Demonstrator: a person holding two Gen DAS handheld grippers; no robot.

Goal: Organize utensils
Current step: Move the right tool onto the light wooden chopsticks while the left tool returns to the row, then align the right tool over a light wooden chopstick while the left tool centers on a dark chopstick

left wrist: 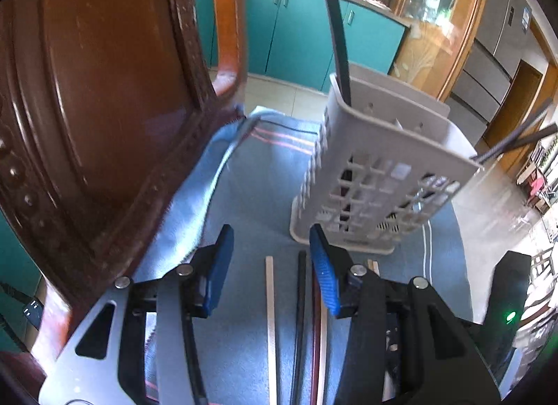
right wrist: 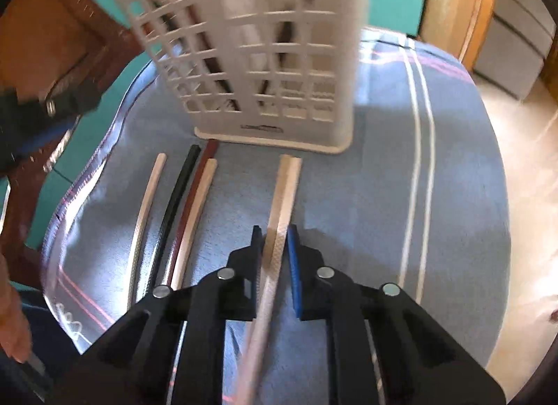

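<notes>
The right gripper (right wrist: 275, 242) is clamped narrow on a pair of pale cream chopsticks (right wrist: 280, 202) lying on the blue cloth (right wrist: 366, 195). At twelve o'clock stands the white slotted plastic utensil holder (right wrist: 251, 56). The left gripper (left wrist: 268, 265) hangs half-open over the loose sticks, holding nothing. Next, I reckon: lift and tip the pair into the holder.
</notes>
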